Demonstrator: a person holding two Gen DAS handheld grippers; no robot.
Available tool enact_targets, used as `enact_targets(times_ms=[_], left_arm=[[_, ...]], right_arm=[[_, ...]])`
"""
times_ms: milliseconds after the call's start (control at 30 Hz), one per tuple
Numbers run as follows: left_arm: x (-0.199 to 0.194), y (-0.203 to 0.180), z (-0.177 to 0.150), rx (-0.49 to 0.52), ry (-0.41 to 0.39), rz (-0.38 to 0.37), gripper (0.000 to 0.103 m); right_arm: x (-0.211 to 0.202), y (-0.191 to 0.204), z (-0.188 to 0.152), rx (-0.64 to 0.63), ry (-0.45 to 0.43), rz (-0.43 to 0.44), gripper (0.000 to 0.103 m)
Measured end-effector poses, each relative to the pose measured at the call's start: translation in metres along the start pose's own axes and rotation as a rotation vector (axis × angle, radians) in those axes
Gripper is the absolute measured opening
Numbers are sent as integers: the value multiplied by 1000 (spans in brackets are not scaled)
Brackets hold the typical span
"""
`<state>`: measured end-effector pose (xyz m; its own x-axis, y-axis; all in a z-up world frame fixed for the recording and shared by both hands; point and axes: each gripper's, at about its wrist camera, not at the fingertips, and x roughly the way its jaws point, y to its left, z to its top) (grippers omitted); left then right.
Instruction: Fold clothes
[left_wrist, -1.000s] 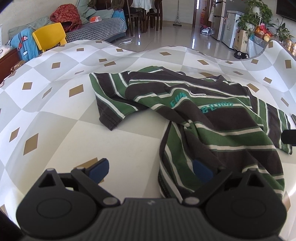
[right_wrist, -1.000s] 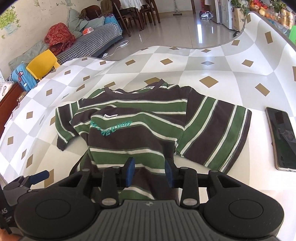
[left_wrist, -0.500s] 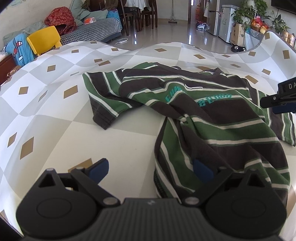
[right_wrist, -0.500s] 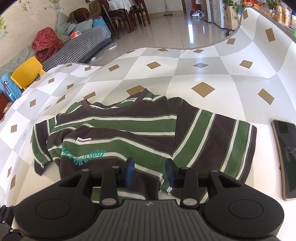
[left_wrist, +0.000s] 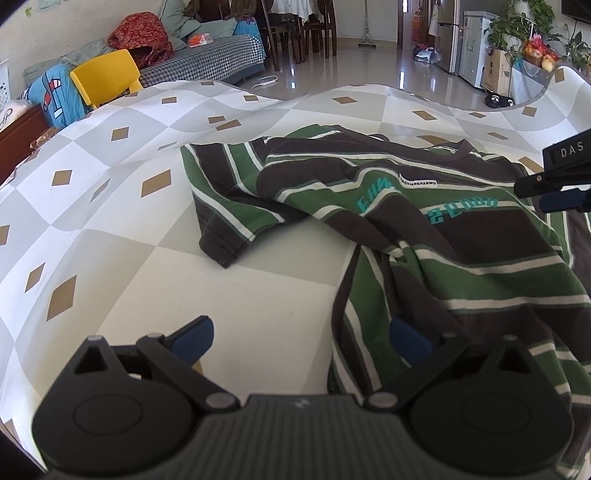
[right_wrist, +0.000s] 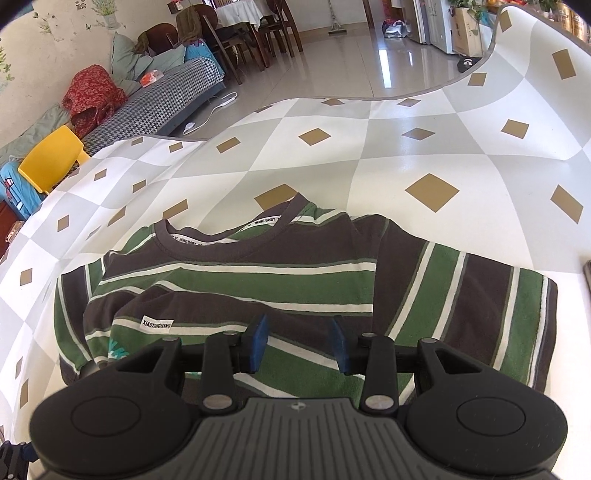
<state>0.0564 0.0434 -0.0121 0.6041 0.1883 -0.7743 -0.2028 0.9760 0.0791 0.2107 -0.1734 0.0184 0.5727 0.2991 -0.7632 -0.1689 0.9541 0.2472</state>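
We have the shirt (right_wrist: 295, 280) on the table (right_wrist: 406, 155), lower half flipped up over the chest, bunched, sleeves unfolded; most folding remains. Our left gripper (left_wrist: 301, 338) gapes empty; right gripper (right_wrist: 299, 345) hovers half-apart, gripping nothing

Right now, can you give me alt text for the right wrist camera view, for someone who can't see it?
A green, brown and white striped T-shirt lies partly folded on a table with a diamond-patterned cover, collar away from the camera. The right claw hovers over the shirt's near part, blue pads apart. A living room with a yellow chair lies beyond.
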Motion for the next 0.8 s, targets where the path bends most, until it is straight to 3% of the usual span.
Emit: enact_targets(times_ms=[333,800], left_arm=[[11,-4,3,6,26,5,103],[12,-3,6,15,28,34,103]], right_arm=[[28,-8,9,58,6,-26,36],[31,-32,23,125,-65,-175,29]])
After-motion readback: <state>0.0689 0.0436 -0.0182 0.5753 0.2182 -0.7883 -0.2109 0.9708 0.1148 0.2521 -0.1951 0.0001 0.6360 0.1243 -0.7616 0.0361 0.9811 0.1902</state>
